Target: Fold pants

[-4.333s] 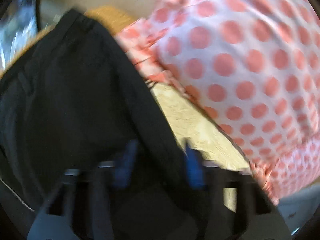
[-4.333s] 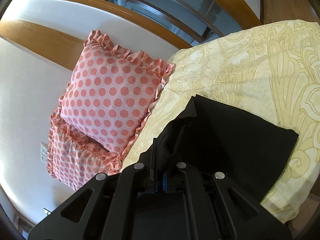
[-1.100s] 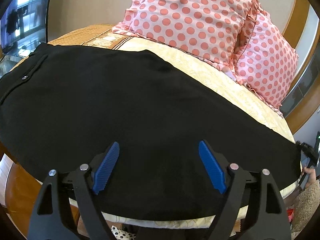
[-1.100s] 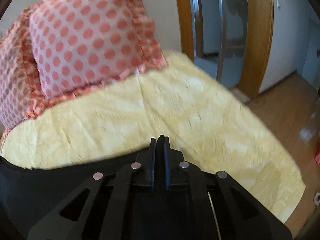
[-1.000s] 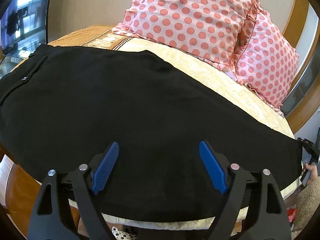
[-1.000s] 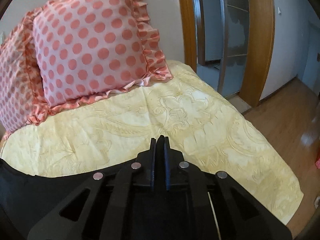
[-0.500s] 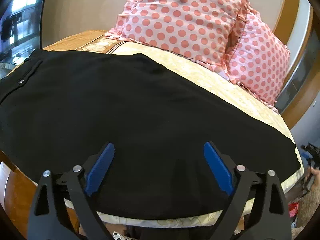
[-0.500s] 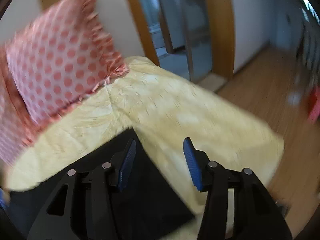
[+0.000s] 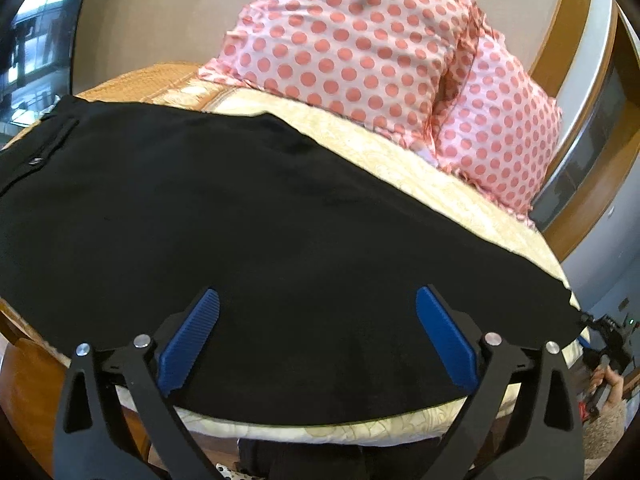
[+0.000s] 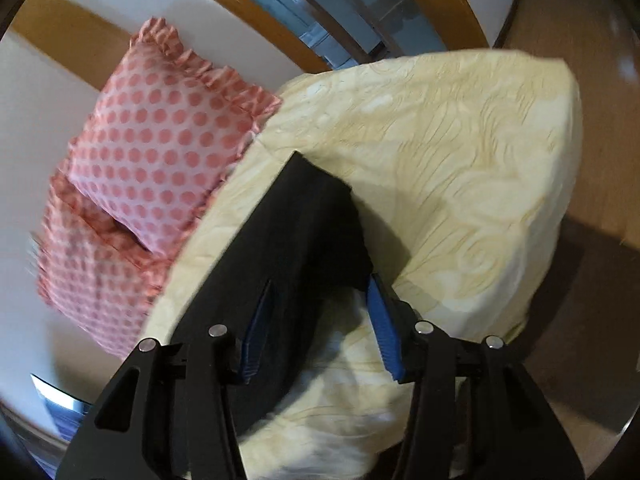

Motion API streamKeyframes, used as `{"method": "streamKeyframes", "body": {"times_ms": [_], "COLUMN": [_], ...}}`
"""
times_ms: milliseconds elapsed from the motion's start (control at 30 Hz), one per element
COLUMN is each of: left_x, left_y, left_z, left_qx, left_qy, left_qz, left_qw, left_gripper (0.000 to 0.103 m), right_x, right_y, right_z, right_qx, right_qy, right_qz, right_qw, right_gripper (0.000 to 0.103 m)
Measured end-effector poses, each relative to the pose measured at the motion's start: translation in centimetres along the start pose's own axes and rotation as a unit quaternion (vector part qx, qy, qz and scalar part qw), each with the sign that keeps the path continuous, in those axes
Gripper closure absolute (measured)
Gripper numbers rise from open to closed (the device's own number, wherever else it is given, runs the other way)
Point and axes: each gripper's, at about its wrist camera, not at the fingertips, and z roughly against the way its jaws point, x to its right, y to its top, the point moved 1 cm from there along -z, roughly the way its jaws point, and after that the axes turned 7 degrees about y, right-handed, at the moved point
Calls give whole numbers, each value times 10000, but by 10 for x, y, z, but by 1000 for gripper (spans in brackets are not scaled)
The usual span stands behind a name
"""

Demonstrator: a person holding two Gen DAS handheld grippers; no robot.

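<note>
since a second earlier my right gripper (image 10: pixel 320 320) had let go of the pants (image 9: pixel 248 248), leaving them flat across the bed (image 10: pixel 460 168); both it and the left gripper (image 9: pixel 316 340) gaped empty, ready to fold.

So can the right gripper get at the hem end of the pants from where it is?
Probably yes. The right gripper is open, and the hem end of the black pants lies flat on the yellow bedspread just ahead of its fingers. Nothing sits between them; the polka-dot pillows are off to the side.
</note>
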Motion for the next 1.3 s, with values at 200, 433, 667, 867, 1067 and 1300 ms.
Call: {"method": "streamKeyframes", "body": {"times_ms": [200, 433, 667, 867, 1067, 1300], "left_x": [-22, -26, -25, -37, -87, -131], "left_y": [4, 2, -1, -2, -2, -7], "left_z": [5, 3, 6, 35, 79, 83], "left_qx": [65, 19, 107, 412, 1008, 1037], "left_qy": [354, 376, 400, 392, 918, 1225], "left_qz": [264, 319, 350, 516, 1112, 1871], "left_qw": [9990, 9988, 9985, 9970, 9844, 9691], "left_gripper": [5, 4, 4, 4, 4, 4], "right_x": [-1, -101, -247, -267, -305, -306], "right_y": [-2, -23, -143, -292, -288, -343], "right_z": [-5, -23, -95, -166, -138, -135], "right_qx": [284, 584, -1076, -3116, -2430, -2843], "right_qy": [-271, 213, 2022, 1734, 2320, 2340], "right_qz": [46, 1458, 2799, 3499, 3721, 4262], "right_qw": [9992, 9874, 9323, 8662, 8653, 8263], "right_gripper": [87, 94, 94, 94, 94, 94]}}
